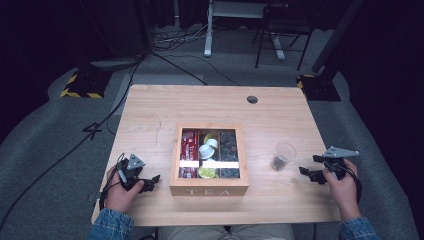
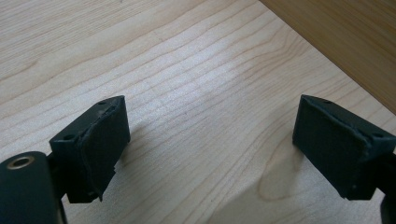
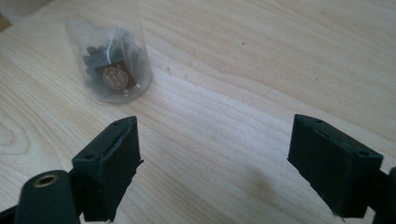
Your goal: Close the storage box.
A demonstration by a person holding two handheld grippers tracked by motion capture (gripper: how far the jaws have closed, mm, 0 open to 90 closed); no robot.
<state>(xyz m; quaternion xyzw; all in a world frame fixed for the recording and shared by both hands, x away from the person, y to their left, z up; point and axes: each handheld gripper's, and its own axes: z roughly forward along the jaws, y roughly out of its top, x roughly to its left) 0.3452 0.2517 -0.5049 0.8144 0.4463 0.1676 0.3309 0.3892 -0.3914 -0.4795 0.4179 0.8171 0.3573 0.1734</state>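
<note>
A wooden box marked TEA (image 1: 209, 190) stands open at the table's front middle, with red packets, white and yellow cups and dark sachets in its compartments. Right of it stands a clear plastic cup (image 1: 283, 156) holding a dark tea bag (image 3: 112, 70). My left gripper (image 1: 152, 182) rests open on the table just left of the box, whose wooden side (image 2: 345, 42) appears in the left gripper view. My right gripper (image 1: 307, 172) is open, a short way right of the cup. Both grippers hold nothing.
The light wooden table (image 1: 150, 115) has a round cable hole (image 1: 252, 99) near its far edge. Bare tabletop lies beyond the box. Cables, stand bases and chair legs sit on the grey floor behind the table.
</note>
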